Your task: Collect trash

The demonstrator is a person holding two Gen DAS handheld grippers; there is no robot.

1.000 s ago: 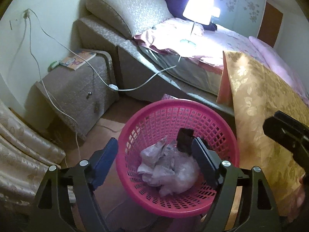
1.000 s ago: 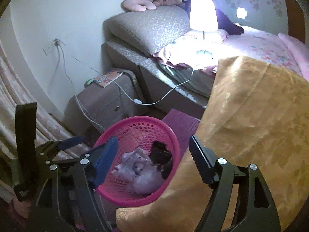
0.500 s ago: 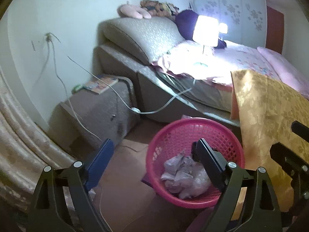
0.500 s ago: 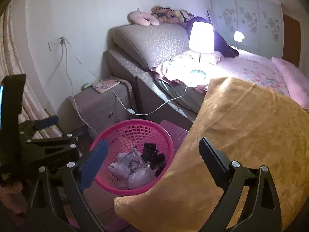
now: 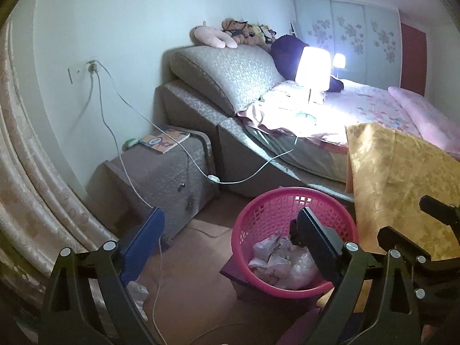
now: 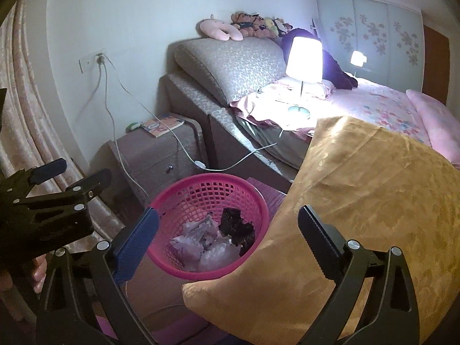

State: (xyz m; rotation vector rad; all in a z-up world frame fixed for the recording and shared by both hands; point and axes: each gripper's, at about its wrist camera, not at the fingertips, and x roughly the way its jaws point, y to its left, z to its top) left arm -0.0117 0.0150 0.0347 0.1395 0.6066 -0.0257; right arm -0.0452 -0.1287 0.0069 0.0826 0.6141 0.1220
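A pink plastic basket [image 5: 276, 201] stands on the floor beside the bed; it also shows in the right wrist view [image 6: 184, 192]. It holds crumpled white paper and plastic [image 5: 276, 258] [image 6: 201, 244] and a dark crumpled piece [image 6: 237, 227]. My left gripper [image 5: 230, 238] is open and empty, held back above the floor left of the basket. My right gripper [image 6: 227, 230] is open and empty, above the basket's near side. The left gripper also appears at the left edge of the right wrist view [image 6: 57, 187].
A gold cushion [image 6: 359, 201] lies right of the basket. A grey nightstand [image 5: 161, 172] with a book [image 5: 165, 142] stands left of the bed [image 5: 330, 120]. A lit lamp [image 5: 312, 69] is on the bed. White cables [image 5: 201, 169] hang from the wall socket. Curtains [image 5: 26, 172] are at left.
Both grippers have pulled back and up from the basket, which now looks smaller and farther. Both stay open and empty.
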